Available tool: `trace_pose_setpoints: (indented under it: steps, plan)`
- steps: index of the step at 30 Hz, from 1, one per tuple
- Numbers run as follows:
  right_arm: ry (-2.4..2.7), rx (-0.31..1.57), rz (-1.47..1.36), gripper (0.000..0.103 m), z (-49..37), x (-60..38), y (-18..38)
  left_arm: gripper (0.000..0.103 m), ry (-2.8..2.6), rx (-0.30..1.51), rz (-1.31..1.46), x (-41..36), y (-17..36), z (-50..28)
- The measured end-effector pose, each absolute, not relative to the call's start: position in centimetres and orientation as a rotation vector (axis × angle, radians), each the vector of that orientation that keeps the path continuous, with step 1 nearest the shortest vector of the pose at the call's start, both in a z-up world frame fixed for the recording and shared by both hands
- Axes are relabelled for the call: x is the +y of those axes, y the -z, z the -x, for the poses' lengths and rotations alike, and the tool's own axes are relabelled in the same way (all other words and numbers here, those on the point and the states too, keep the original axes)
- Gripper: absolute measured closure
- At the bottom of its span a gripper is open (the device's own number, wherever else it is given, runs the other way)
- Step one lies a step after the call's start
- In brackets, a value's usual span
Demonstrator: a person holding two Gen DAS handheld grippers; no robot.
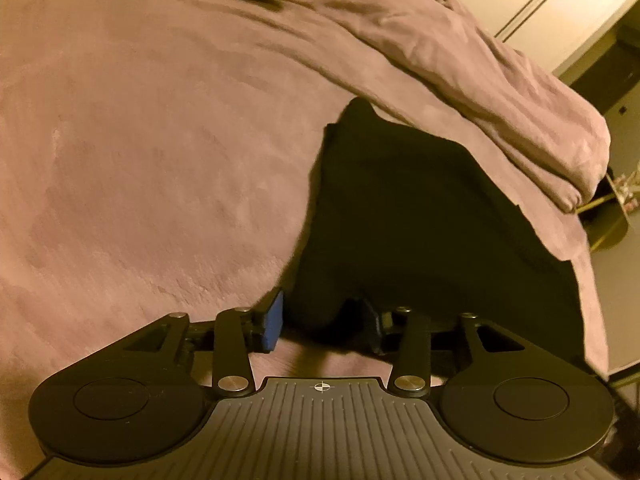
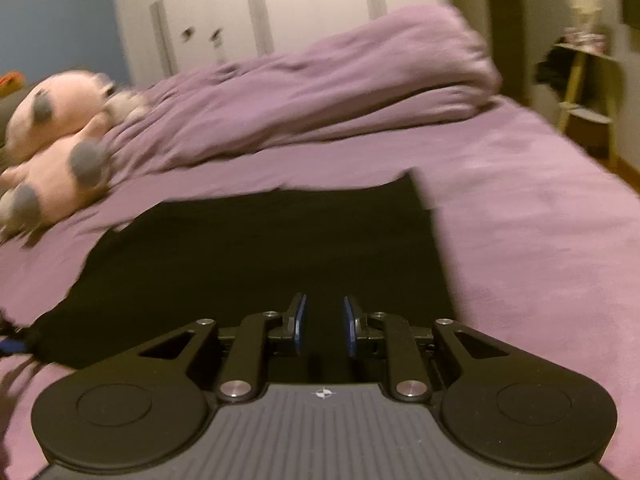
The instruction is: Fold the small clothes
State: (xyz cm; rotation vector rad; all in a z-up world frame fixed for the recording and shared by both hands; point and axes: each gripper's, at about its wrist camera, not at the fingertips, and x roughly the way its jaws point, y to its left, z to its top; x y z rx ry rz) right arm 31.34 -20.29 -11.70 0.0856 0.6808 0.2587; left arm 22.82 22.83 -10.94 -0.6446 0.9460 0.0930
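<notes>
Blue pads (image 1: 273, 322) of the left tool (image 1: 320, 322) stand apart at the near corner of a black garment (image 1: 420, 208); a bunched bit of the cloth sits between them, though I cannot tell whether the pads press on it. Over on the other side, the right tool (image 2: 325, 326) hovers above the same garment (its edges blurred) with jaws narrow and nothing between them. It lies spread flat on the purple bed (image 2: 520, 208), beside a rumpled duvet (image 2: 320, 80). By the duvet's end lies a pink plush toy (image 2: 52, 152).
</notes>
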Motion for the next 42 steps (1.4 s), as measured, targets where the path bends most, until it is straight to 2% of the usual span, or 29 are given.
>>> trace_pose_setpoints:
  steps: [5,13,17,21,29,31,33,36,42]
  plan:
    - [-0.359,0.732,-0.035,0.084,-30.5,-15.0,13.3,0.051,-0.068,0.948,0.732,23.8,11.7,-23.2]
    - [-0.371,0.746,0.009,0.084,-29.5,-12.6,14.3,0.052,-0.002,0.896,0.883,25.2,12.4,-24.7]
    - [-0.369,0.745,-0.006,0.084,-29.8,-13.1,14.2,0.062,0.036,0.904,0.942,25.2,13.1,-25.5]
    - [-0.371,0.739,-0.015,0.084,-29.8,-13.0,14.1,0.067,0.069,0.915,0.956,25.1,13.9,-25.9]
    - [-0.401,0.719,-0.040,0.087,-29.6,-11.4,13.8,0.060,0.063,0.897,1.086,25.9,15.2,-26.6]
    - [-0.427,0.717,-0.031,0.087,-29.5,-10.2,13.7,0.066,0.055,0.893,1.104,26.0,15.3,-26.8]
    - [-0.455,0.715,0.004,0.087,-29.3,-8.9,14.0,0.079,0.039,0.896,1.119,26.2,15.5,-26.9]
    - [-0.480,0.770,0.073,0.087,-29.5,-7.4,15.5,0.084,0.038,0.885,1.146,26.5,15.6,-26.8]
    - [-0.427,0.723,0.017,0.087,-29.2,-9.0,14.5,0.086,0.034,0.865,1.133,26.4,15.0,-26.8]
